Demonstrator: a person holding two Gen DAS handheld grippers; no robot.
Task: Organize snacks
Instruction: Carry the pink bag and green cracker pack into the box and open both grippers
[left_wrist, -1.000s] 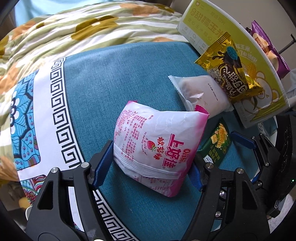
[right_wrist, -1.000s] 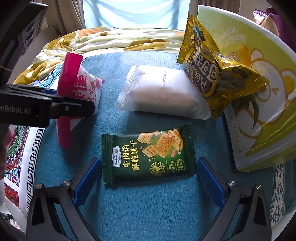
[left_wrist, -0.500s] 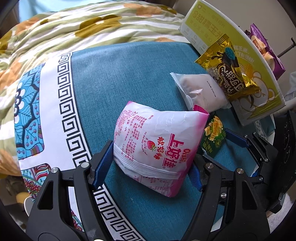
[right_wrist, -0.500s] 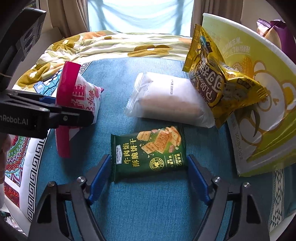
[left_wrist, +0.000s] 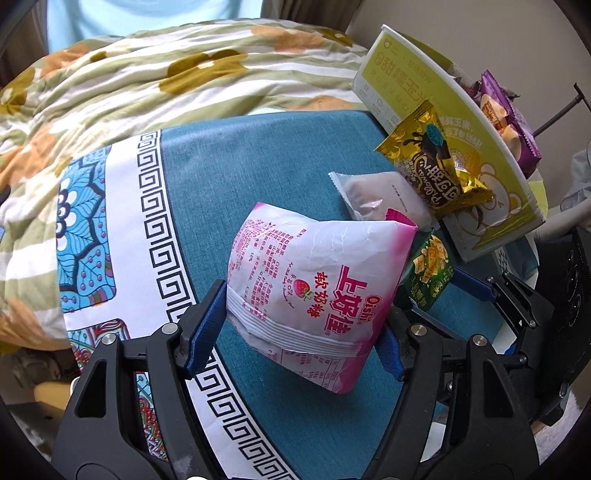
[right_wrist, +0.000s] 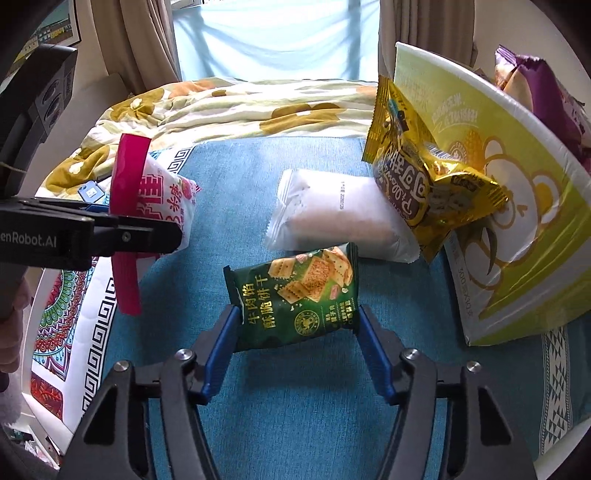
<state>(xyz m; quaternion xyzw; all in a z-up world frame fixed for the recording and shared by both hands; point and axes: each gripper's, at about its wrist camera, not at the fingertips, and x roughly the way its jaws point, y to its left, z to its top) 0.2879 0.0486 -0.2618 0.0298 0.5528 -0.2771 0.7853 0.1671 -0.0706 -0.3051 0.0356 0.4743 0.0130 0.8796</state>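
While both tools are loaded, step in hand looks like pick-and-carry toward the box. Left tool (left_wrist: 303, 325) is clenched on the pink Oishi strawberry bag (left_wrist: 317, 291), lower centre of left wrist view, bag lifted off the teal tablecloth (left_wrist: 240, 177). Right tool (right_wrist: 295, 328) is grasping the green cracker packet (right_wrist: 295, 299), centre-low in right wrist view, blue pads pressing both side edges, packet tilted up.

Yellow-green corn box (right_wrist: 517, 206) sits at right of frame, open top toward upper right, purple snack pack (right_wrist: 546, 92) already inside. Gold snack bag (right_wrist: 421, 177) leans on the box's outer wall, resting on the white translucent pack (right_wrist: 332, 218), which lies flat on the table mid-frame.

Next move, my guess: swing one tool up over the box rim and release the packet inside, other tool after; needs clearance over the gold bag and care that the two tools don't collide, they're close.

Hard to tell: box interior hidden, so room left unknown. Contents of the white pack unclear. Pink bag's lower end is cut by the tool arm in the right view. Whether the green packet is fully off the table, can't say. Floral quilt (left_wrist: 166, 81) on bed behind.
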